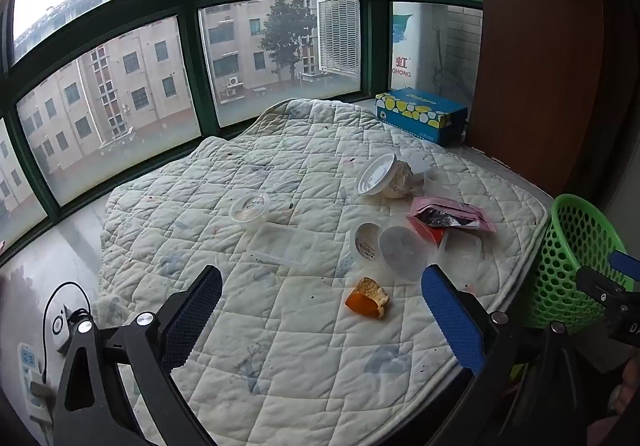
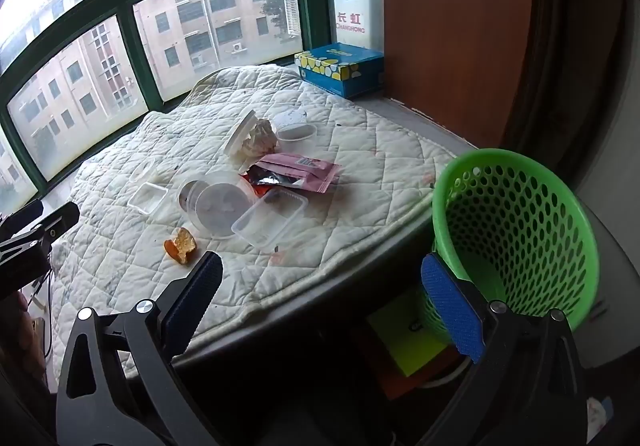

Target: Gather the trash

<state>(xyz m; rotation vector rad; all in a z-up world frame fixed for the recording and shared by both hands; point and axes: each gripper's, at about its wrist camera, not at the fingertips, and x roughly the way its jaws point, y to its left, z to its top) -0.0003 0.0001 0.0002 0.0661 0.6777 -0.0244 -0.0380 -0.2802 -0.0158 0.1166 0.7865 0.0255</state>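
Note:
Trash lies scattered on a white quilted pad (image 1: 280,326) (image 2: 360,166): an orange peel (image 1: 367,302) (image 2: 181,245), several clear plastic containers (image 1: 404,250) (image 2: 218,208) and lids (image 1: 282,244), a pink wrapper (image 1: 452,215) (image 2: 298,170), a crumpled paper wad (image 1: 398,180) (image 2: 260,138). A green perforated basket (image 1: 576,258) (image 2: 516,234) stands off the pad's right edge. My left gripper (image 1: 322,318) is open and empty above the near pad, the peel just beyond its fingers. My right gripper (image 2: 322,310) is open and empty over the pad's front edge, left of the basket.
A blue tissue box (image 1: 422,114) (image 2: 340,66) sits at the far corner by the green-framed window. A brown cabinet (image 2: 452,26) rises on the right. A power strip with a cable (image 1: 32,370) lies on the sill at left. The right gripper's tip (image 1: 608,294) shows beside the basket.

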